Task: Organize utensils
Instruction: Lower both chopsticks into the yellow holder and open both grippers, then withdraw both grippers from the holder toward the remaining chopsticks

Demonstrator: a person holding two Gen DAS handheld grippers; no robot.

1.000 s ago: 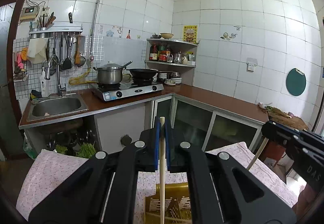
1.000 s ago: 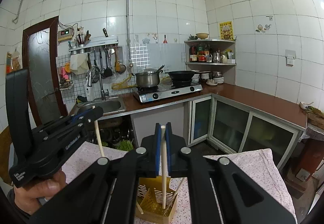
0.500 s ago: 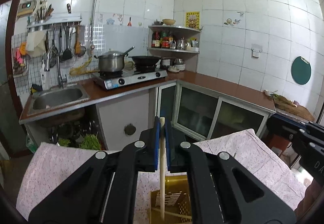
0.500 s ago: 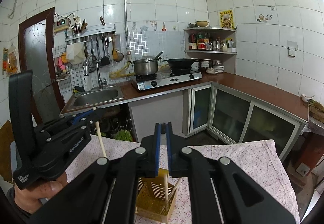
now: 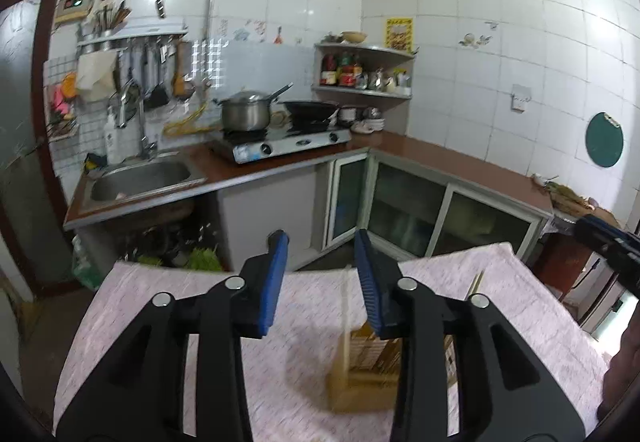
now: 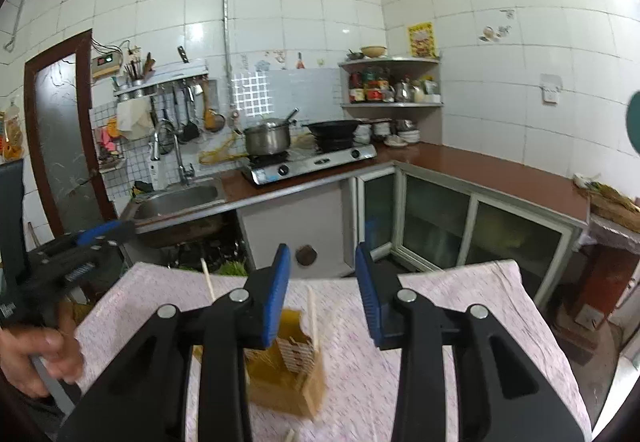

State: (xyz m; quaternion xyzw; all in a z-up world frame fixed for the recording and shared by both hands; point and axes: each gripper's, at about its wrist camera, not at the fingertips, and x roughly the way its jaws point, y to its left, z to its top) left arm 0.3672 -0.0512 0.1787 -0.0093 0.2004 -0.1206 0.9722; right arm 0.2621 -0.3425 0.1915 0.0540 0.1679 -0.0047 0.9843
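Both grippers hover over a yellow slotted utensil holder (image 5: pixel 360 370) (image 6: pixel 288 374) on the pink floral tablecloth (image 5: pixel 168 306). My left gripper (image 5: pixel 322 274) has its jaws opening. A pale wooden chopstick (image 5: pixel 344 306) stands blurred between the blue pads, touched by neither, its lower end in the holder. My right gripper (image 6: pixel 322 282) is opening too, and its chopstick (image 6: pixel 312 314) stands free in the holder. Another chopstick (image 6: pixel 208 278) leans out towards the left gripper (image 6: pixel 80 262), which a hand (image 6: pixel 36 358) holds. The right gripper (image 5: pixel 608 242) shows at the edge of the left wrist view.
Beyond the cloth-covered table is a kitchen counter (image 5: pixel 460 158) with a steel sink (image 5: pixel 140 178), a gas stove (image 5: pixel 288 142) bearing a pot and a wok, and glass-fronted cabinets (image 5: pixel 412 202). A corner shelf (image 6: pixel 392 102) holds bottles. A wooden chopstick tip (image 6: pixel 290 434) lies on the cloth near me.
Both grippers went from shut on a chopstick to open and sank towards the table. The chopsticks dropped out of the pads into the yellow holder.
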